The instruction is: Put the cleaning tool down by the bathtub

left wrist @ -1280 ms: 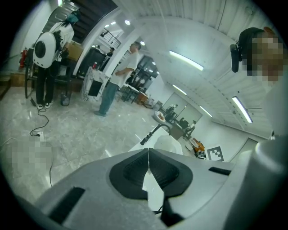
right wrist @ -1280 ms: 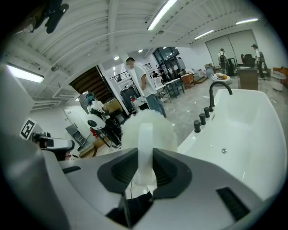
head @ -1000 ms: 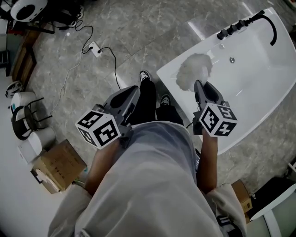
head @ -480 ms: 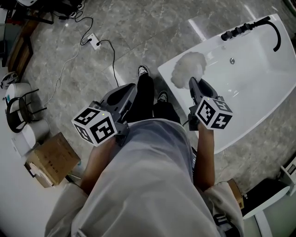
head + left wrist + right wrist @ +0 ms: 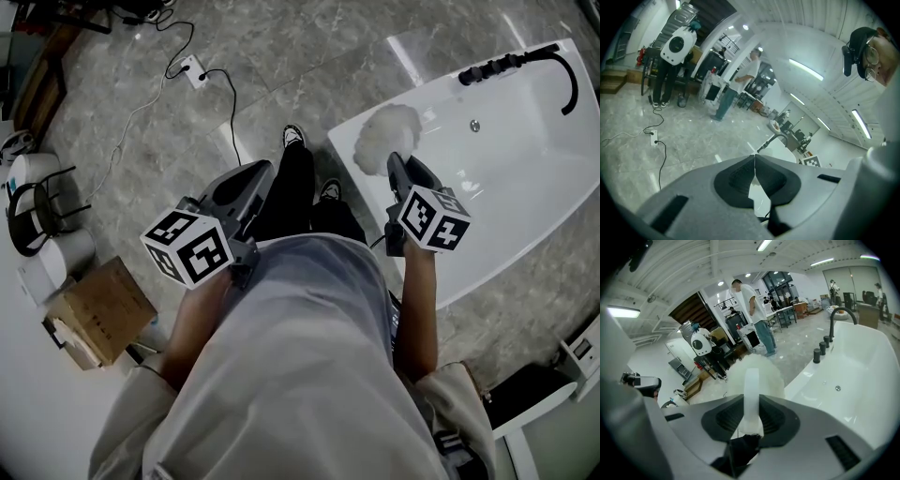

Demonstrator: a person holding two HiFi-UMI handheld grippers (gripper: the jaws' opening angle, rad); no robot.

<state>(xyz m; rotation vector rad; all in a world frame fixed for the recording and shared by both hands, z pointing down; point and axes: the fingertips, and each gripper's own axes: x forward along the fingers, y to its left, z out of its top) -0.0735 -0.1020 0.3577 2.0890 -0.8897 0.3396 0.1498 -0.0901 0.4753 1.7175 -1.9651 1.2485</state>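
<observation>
The cleaning tool is a fluffy white duster [image 5: 386, 138] on a pale translucent handle [image 5: 751, 397]. My right gripper [image 5: 398, 169] is shut on that handle, and the fluffy head [image 5: 754, 376] sticks out past the jaws over the near corner of the white bathtub [image 5: 525, 178]. My left gripper [image 5: 246, 178] hangs over the grey floor to the left of the person's legs. Its jaws are shut tip to tip with nothing between them [image 5: 754, 161].
A black tap [image 5: 525, 61] sits on the tub's far rim, with the drain [image 5: 474, 125] below it. A power strip and cable [image 5: 197, 72] lie on the marble floor. A cardboard box [image 5: 94, 314] and a stool [image 5: 37, 211] stand at left. People stand far off [image 5: 754, 315].
Both grippers have shifted slightly; the duster head now sits over the tub's near corner. The grip on the handle is unchanged.
</observation>
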